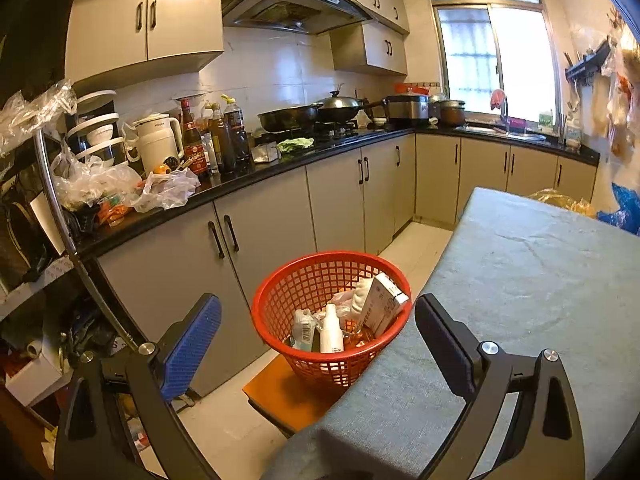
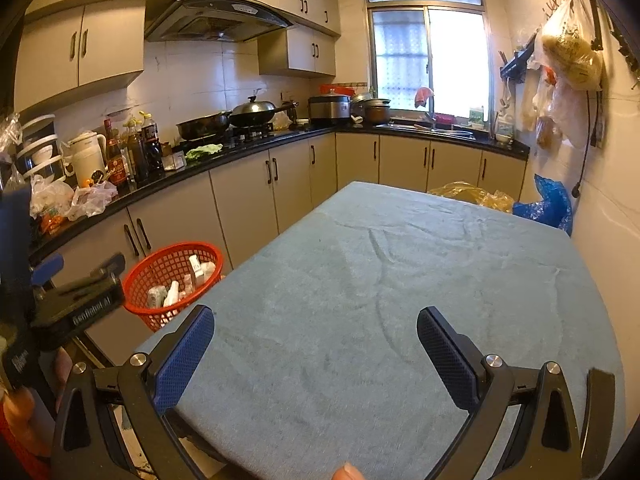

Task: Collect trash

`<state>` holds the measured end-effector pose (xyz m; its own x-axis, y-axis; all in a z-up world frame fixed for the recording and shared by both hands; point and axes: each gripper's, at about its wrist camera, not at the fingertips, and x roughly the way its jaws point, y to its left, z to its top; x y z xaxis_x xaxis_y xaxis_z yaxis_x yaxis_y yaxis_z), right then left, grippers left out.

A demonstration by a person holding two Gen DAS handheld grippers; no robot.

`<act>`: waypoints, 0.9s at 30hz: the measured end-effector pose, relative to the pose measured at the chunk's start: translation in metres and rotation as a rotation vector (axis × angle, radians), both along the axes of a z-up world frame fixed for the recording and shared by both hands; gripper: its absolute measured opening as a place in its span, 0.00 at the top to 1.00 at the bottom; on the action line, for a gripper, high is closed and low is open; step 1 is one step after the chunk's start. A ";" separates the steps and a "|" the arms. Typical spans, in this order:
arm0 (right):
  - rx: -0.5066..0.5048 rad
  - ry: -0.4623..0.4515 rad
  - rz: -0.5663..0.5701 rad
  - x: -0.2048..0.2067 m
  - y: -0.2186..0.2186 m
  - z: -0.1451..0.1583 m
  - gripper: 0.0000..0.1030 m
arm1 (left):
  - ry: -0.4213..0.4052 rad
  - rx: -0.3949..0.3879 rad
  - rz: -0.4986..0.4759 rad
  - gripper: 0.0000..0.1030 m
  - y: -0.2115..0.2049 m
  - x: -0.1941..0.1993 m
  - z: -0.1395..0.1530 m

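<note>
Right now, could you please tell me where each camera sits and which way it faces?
Left wrist: on the left gripper, open jaws framing the red basket beside the table; kitchen counter beyond.
Right wrist: on the right gripper, open over the table, facing the window; a fingertip shows below, the left gripper at left.
Shared: basket, table, counter, window.

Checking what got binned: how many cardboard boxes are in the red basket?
1: a white cardboard box leaning against the right rim of the red basket. Others may hide beneath.
</note>
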<state>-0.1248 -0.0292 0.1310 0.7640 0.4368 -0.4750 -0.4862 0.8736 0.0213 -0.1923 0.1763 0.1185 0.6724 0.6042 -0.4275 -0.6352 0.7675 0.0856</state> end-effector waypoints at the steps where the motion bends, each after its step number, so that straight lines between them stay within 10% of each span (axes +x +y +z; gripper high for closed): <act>1: 0.003 0.001 0.004 0.006 0.001 0.004 0.00 | 0.009 0.013 0.009 0.06 -0.001 0.003 0.000; 17: 0.017 0.069 0.121 0.100 0.035 -0.031 0.00 | 0.102 0.095 0.303 0.06 -0.011 -0.001 0.010; 27: 0.087 -0.028 0.110 0.094 0.020 -0.041 0.00 | 0.143 0.035 0.213 0.06 0.008 -0.027 -0.017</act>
